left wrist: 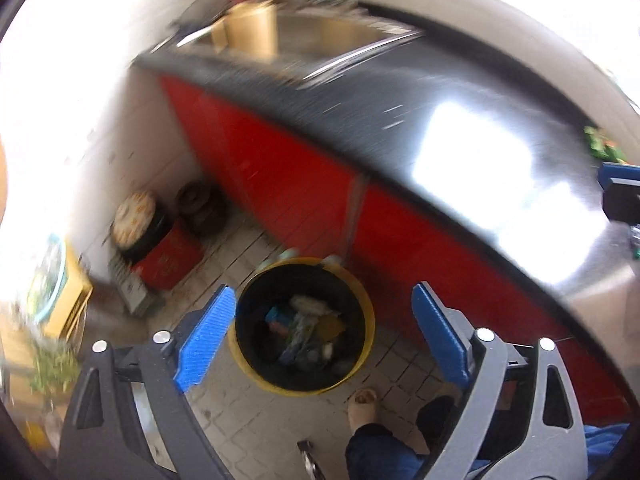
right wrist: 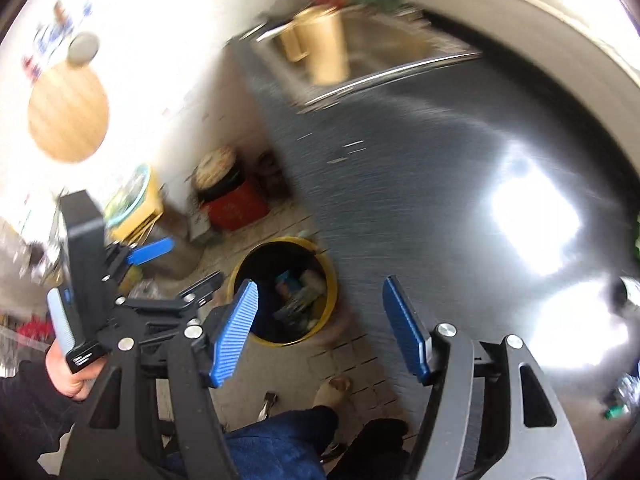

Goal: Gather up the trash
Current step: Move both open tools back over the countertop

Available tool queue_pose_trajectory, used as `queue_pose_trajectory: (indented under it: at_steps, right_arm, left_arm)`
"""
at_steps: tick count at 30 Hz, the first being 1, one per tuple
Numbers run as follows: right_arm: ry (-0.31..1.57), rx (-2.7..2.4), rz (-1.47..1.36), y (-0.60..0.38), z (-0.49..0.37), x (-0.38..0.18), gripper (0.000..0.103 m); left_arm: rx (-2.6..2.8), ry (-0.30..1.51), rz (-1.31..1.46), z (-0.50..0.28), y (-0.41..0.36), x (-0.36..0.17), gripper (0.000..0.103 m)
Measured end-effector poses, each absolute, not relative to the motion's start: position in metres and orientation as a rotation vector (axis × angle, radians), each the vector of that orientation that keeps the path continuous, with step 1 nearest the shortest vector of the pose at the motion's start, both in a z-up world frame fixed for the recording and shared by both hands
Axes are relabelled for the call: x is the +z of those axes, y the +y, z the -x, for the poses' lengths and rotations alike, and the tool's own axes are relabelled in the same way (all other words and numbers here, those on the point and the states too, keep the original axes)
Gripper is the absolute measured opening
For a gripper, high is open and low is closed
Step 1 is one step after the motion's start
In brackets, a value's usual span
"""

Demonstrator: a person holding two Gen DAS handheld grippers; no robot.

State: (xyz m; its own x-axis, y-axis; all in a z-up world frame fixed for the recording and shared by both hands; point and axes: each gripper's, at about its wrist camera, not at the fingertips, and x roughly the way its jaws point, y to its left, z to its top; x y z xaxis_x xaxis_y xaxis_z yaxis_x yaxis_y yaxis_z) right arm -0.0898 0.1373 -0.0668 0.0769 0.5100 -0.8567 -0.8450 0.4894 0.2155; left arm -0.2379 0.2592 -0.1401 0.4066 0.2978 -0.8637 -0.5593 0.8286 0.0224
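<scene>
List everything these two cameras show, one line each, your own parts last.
Bin: one, yellow with black liner, on the tiled floor beside the cabinets, mixed trash inside.
Countertop: one, dark, glossy, above the cabinets.
Cabinet fronts: red, under the countertop.
Sink: one, steel, far end of the countertop.
Jug: one, tan, at the sink.
Red box: one, floor corner, black pot on top.
Round board: one, wooden, on the white wall.
Left gripper: blue fingers, open, above the bin.
Right gripper: blue fingers, open, empty.
Foot: on the floor near the bin.

sink motion-blurred, bin contents indistinct, wrapper edge-cropped
</scene>
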Motion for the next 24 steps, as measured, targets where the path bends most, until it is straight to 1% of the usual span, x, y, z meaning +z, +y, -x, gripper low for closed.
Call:
queue_pose_trajectory:
  at_steps: [2, 6, 9, 13, 17, 24]
  right_arm:
    - [1.043, 0.974, 0.328, 0.101, 0.066, -0.052, 0.070]
    - [0.997, 0.813, 0.230, 0.027, 0.023, -0.033, 0.071]
    - [0.975, 0.697, 0.157, -0.034, -0.005, -0.024, 0.072]
    - [0.947, 0.529, 0.066, -0.117, -0.030, -0.018, 0.073]
    - [0.952, 0.389, -0.015, -0.189, -0.041, -0.021, 0.073]
    - [0.985, 0.294, -0.086, -0.251, -0.057, -0.038, 0.073]
  left_arm:
    - [0.465, 0.996, 0.255, 0.209, 0.236, -0.126, 0.088]
    - [0.274, 0.976, 0.151, 0.141, 0.177, -0.106, 0.088]
    - [0.096, 0.960, 0.053, 0.083, 0.117, -0.091, 0.088]
    - [-0.067, 0.947, -0.048, 0.026, 0.046, -0.082, 0.088]
    - [-0.186, 0.940, -0.149, -0.011, -0.018, -0.081, 0.088]
    - [-0.268, 0.955, -0.225, -0.052, -0.063, -0.094, 0.088]
